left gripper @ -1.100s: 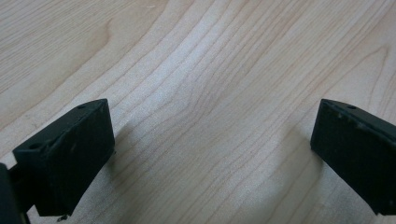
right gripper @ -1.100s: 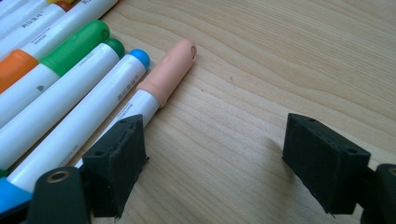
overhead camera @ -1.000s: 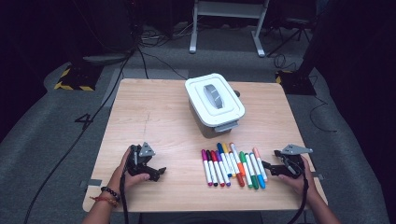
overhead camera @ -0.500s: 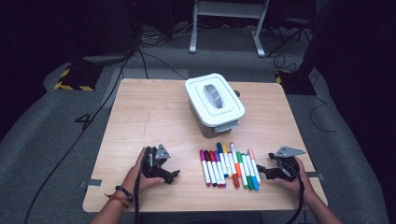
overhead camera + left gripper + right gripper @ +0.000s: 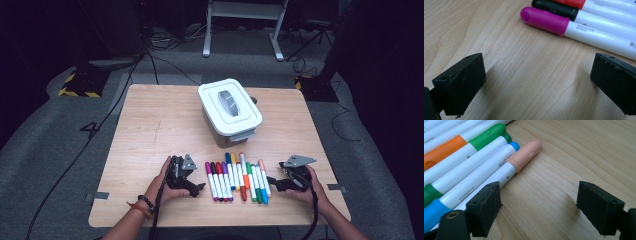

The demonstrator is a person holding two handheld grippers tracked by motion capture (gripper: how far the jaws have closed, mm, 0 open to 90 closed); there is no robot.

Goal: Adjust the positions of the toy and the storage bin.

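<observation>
Both grippers have moved closer to the markers (image 5: pixel 236 176), which lie at 6 o'clock from the white box (image 5: pixel 229 111). Left gripper (image 5: pixel 199 189), jaws apart, faces the magenta marker (image 5: pixel 564 25), print unreadable. Right gripper (image 5: pixel 270 181), jaws apart, sits beside the peach marker (image 5: pixel 522 156); its blue neighbour (image 5: pixel 477 177) reads "WATERCOLOR".

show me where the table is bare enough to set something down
Bare wood lies left of the white lidded box, running down to the left claw, and right of the box. The front middle is crowded: the marker row sits between both claws, right claw.

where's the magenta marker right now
The magenta marker lies at the left end of the marker row in the high view, beside the black marker, just ahead of the left gripper.
</observation>
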